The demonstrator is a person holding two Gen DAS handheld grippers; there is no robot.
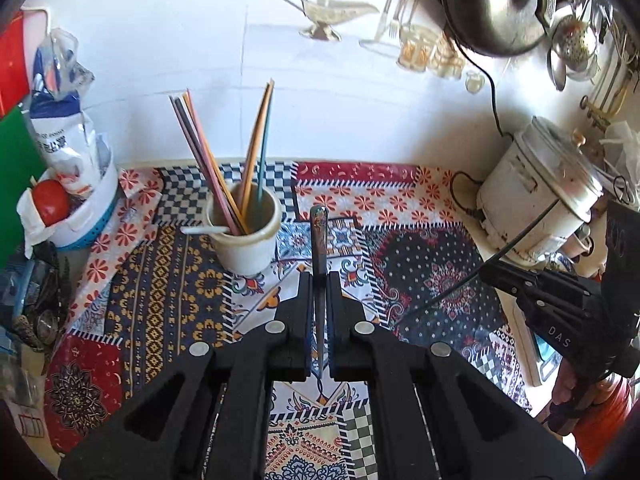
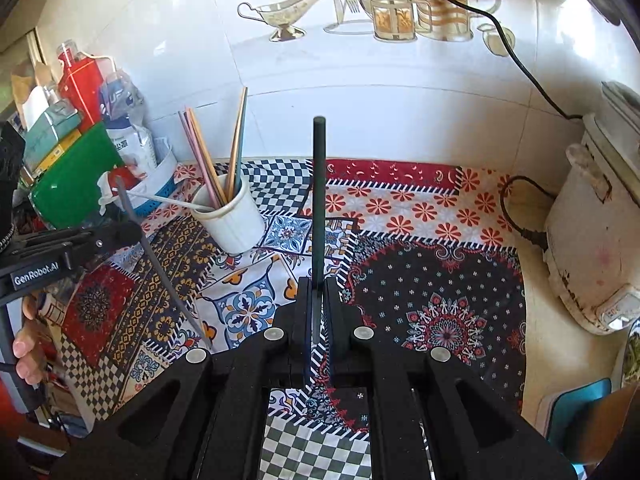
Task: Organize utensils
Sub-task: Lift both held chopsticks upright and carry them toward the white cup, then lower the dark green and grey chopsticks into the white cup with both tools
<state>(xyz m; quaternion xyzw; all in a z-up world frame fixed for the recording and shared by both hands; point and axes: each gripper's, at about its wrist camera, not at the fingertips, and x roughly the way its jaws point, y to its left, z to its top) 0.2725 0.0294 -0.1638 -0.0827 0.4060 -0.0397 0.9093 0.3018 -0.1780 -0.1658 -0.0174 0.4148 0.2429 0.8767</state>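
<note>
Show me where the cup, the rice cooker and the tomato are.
cup (image 1: 245, 246): left wrist view, front wall.
rice cooker (image 1: 532, 200): left wrist view, side of body.
tomato (image 1: 50, 200): left wrist view, red skin.

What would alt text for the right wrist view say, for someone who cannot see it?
The right gripper pinches a dark chopstick pointing up over a patchwork tablecloth. To its left a white cup holds coloured chopsticks, and the left gripper grips another dark chopstick.
</note>
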